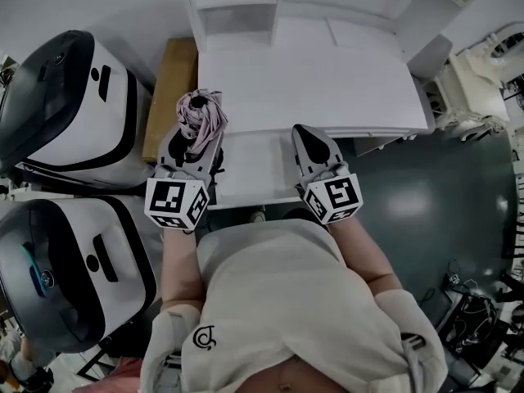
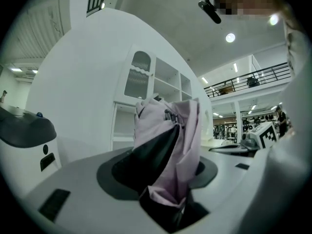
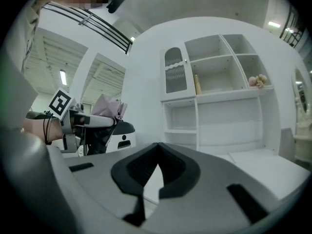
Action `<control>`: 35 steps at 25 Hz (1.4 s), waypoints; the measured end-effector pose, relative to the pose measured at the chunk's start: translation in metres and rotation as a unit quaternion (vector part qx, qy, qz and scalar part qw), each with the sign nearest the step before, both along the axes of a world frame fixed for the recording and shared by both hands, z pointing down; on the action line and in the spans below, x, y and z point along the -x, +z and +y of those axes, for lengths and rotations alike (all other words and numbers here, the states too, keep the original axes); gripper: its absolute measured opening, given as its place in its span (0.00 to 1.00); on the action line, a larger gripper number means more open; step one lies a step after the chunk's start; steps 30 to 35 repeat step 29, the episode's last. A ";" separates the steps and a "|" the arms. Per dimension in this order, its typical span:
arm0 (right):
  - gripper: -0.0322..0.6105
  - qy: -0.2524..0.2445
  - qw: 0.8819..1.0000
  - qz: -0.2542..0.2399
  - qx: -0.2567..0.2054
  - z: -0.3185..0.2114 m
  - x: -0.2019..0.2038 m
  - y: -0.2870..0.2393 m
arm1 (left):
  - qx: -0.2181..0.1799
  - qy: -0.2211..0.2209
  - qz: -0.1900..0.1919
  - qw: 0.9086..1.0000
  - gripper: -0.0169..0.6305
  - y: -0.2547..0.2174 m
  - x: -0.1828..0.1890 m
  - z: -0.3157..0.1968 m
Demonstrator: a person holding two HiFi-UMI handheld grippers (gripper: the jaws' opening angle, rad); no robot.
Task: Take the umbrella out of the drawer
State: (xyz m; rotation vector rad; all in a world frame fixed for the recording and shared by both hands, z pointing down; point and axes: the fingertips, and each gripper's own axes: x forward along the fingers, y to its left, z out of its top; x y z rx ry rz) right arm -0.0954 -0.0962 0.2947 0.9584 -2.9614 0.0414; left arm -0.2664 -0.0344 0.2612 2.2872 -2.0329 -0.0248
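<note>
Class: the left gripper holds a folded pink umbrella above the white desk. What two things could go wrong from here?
1. The fingers of the left gripper pinch the folded pale pink fabric umbrella largely through loose cloth, so it may slip or sag free.
2. A rounded white-and-black machine stands close on the left; swinging that way could knock the umbrella against it.

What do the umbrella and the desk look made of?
Umbrella: thin pale-pink fabric, probably a woven synthetic, matte. It bunches in soft creases and folds.
Desk: smooth white board, likely painted or laminated wood. The surface is flat and even, with crisp edges and a faint sheen.
</note>
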 end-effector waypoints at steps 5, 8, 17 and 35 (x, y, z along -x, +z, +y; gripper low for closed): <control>0.05 -0.001 1.000 0.001 -0.002 0.002 0.002 -0.005 | 0.003 0.002 0.000 1.000 0.39 0.002 0.000 0.001; 0.05 -0.003 1.000 -0.002 0.004 0.002 0.003 -0.003 | 0.006 0.000 -0.001 1.000 0.39 0.004 0.000 0.001; 0.05 -0.004 1.000 0.007 -0.001 0.002 0.007 -0.004 | 0.018 -0.008 -0.023 1.000 0.39 0.012 0.001 -0.003; 0.05 0.002 1.000 0.007 0.009 -0.005 0.001 -0.006 | 0.030 0.003 -0.038 0.999 0.39 0.020 -0.013 -0.013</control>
